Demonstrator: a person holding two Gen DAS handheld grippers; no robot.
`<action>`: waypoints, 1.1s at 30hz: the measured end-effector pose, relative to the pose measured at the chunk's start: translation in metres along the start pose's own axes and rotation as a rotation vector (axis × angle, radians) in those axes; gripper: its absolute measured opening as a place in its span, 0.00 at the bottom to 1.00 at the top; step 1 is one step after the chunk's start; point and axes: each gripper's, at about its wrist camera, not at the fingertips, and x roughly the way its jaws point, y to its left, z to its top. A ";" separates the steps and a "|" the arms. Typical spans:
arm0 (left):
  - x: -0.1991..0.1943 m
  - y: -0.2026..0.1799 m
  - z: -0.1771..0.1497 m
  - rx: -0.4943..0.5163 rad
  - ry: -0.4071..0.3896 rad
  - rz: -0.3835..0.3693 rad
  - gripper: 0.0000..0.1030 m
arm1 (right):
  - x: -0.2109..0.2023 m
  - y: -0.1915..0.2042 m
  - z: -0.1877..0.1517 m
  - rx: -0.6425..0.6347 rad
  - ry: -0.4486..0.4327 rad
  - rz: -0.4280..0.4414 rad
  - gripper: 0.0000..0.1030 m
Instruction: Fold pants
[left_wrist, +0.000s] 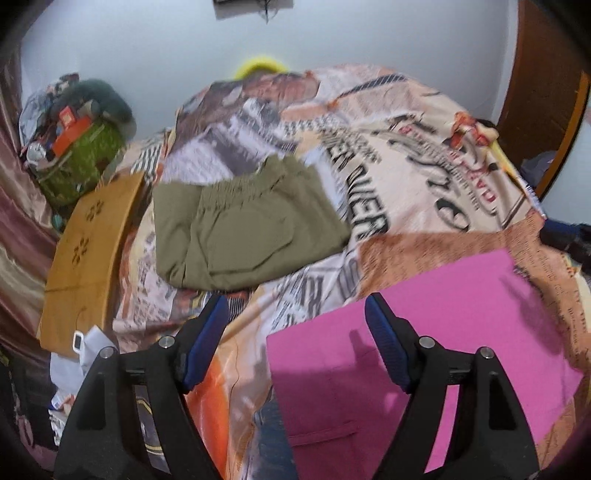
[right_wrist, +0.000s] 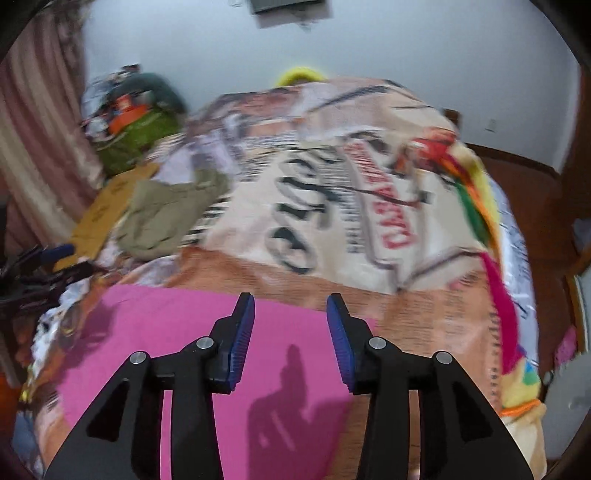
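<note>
Pink pants (left_wrist: 443, 332) lie flat on the printed bedspread (left_wrist: 388, 155), near the bed's front; they also show in the right wrist view (right_wrist: 177, 332). Folded olive pants (left_wrist: 243, 225) lie further back on the bed, seen at the left in the right wrist view (right_wrist: 166, 218). My left gripper (left_wrist: 295, 310) is open and empty, above the pink pants' left edge. My right gripper (right_wrist: 290, 306) is open and empty, above the pink pants' far right part. The left gripper shows at the left edge of the right wrist view (right_wrist: 40, 273).
A tan board (left_wrist: 88, 258) lies at the bed's left edge. A green bag with clutter (left_wrist: 77, 158) stands behind it by the curtain (left_wrist: 14, 229). A yellow object (left_wrist: 260, 66) peeks over the far edge. A wooden door (left_wrist: 546, 96) is at right.
</note>
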 end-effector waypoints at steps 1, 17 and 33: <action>-0.004 -0.002 0.001 0.005 -0.014 -0.003 0.76 | 0.004 0.009 0.003 -0.014 0.004 0.018 0.37; 0.055 -0.028 -0.013 0.037 0.180 -0.090 0.83 | 0.082 0.068 -0.014 -0.143 0.249 0.115 0.53; 0.040 -0.018 -0.049 -0.014 0.202 -0.088 0.89 | 0.061 0.067 -0.047 -0.133 0.277 0.072 0.73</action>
